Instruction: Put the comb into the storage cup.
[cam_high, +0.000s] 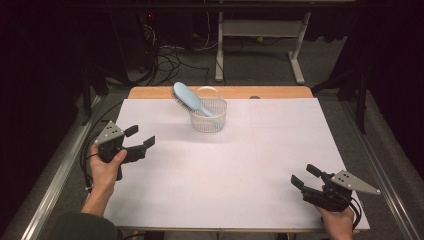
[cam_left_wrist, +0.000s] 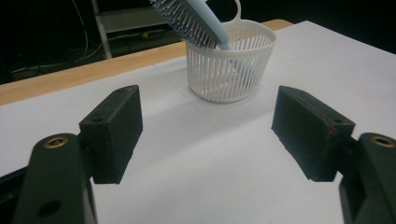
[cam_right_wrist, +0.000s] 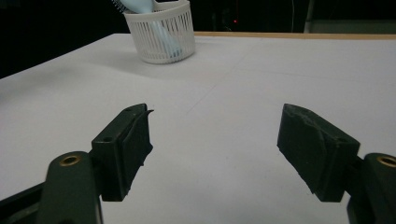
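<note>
brush (cam_high: 189, 97) in basket (cam_high: 208, 120), ahead of left tongs (cam_high: 140, 136), apart

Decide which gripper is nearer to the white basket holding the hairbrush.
Left. The left gripper hovers just left of the white basket; the right gripper sits far off by the table's near right corner.

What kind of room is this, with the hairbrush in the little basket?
Probably a lab or recording room, not a home. The table has a plain white cover, loose cables lie on the grey floor behind it, and a bare desk frame stands in the dark.
</note>
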